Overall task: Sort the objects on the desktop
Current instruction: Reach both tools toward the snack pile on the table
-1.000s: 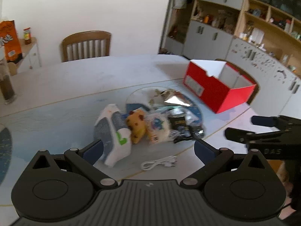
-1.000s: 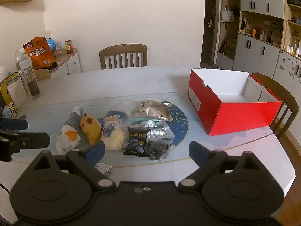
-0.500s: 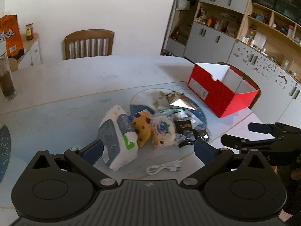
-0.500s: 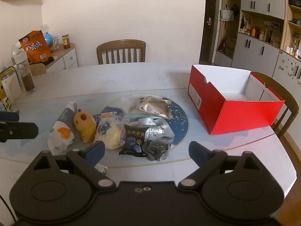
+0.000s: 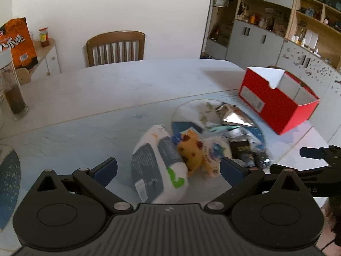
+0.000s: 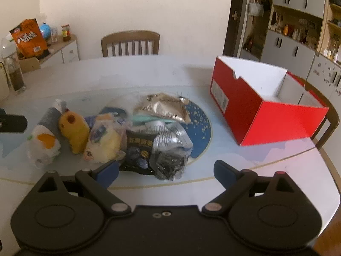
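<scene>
Sorting appears not yet begun. The red box [image 6: 264, 106] stands empty at the right of the bench [image 6: 149, 74]. The plush toy [image 6: 73, 129], snack packets [image 6: 139, 152] and white pouch [image 5: 157, 166] lie clustered mid-bench. Left gripper [image 5: 168, 169] and right gripper [image 6: 166, 171]: fingers wide apart, holding nothing.

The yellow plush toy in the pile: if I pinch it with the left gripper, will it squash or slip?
The yellow plush toy looks soft and stuffed, so it will probably squash but grip well. It likely weighs little. It leans against the white packet, which may shift when it lifts.
</scene>
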{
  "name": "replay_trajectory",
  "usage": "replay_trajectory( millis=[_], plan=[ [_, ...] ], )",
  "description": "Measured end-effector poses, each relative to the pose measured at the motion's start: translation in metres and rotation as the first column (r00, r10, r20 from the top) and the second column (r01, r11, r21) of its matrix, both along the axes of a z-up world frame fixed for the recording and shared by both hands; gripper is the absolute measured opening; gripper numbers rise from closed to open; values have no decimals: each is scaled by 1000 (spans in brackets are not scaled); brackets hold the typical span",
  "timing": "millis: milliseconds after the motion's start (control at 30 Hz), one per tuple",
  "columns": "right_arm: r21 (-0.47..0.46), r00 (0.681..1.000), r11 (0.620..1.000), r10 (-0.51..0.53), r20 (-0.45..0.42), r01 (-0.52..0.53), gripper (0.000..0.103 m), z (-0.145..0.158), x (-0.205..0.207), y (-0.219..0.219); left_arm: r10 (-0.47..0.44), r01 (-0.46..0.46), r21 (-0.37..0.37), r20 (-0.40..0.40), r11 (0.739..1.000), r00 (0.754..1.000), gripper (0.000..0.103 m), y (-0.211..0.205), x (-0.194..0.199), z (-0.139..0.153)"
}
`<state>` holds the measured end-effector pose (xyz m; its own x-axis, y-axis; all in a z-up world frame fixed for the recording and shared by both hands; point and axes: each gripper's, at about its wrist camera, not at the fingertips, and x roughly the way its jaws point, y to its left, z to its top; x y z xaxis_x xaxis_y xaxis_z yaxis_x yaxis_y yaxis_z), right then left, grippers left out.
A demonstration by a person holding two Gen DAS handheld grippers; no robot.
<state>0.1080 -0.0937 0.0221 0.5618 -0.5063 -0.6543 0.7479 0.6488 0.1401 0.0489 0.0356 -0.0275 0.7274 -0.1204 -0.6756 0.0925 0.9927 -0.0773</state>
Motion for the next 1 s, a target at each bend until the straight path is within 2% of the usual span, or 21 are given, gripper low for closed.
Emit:
replay_trajectory(
  millis=[200, 300, 533, 633, 767, 867, 1000],
  plan=[
    [15, 1000, 1000, -23, -16, 23, 94, -15, 4, -17, -14, 14, 60, 0, 998, 1000, 103, -9, 13, -20],
    [33, 999, 999, -23, -24, 24, 90, -22, 7, -27, -9, 10, 57, -12, 998, 1000, 103, -10, 18, -30],
    [56, 999, 998, -1, -35, 3, 88, -35, 18, -37, -17, 19, 75, -31, 997, 999, 102, -13, 28, -46],
    [65, 999, 998, 7, -40, -4, 82, -38, 22, -40, -13, 15, 76, -35, 997, 999, 102, -12, 30, -49],
    [67, 999, 998, 12, -40, -10, 81, -41, 25, -43, -11, 14, 75, -38, 997, 999, 102, -9, 33, -54],
    [74, 998, 997, 21, -57, -17, 73, -44, 29, -44, -21, 25, 73, -42, 997, 999, 99, -8, 34, -57],
    [83, 998, 996, 31, -59, -26, 69, -47, 31, -44, -37, 40, 68, -48, 997, 998, 92, -7, 34, -58]
  ],
)
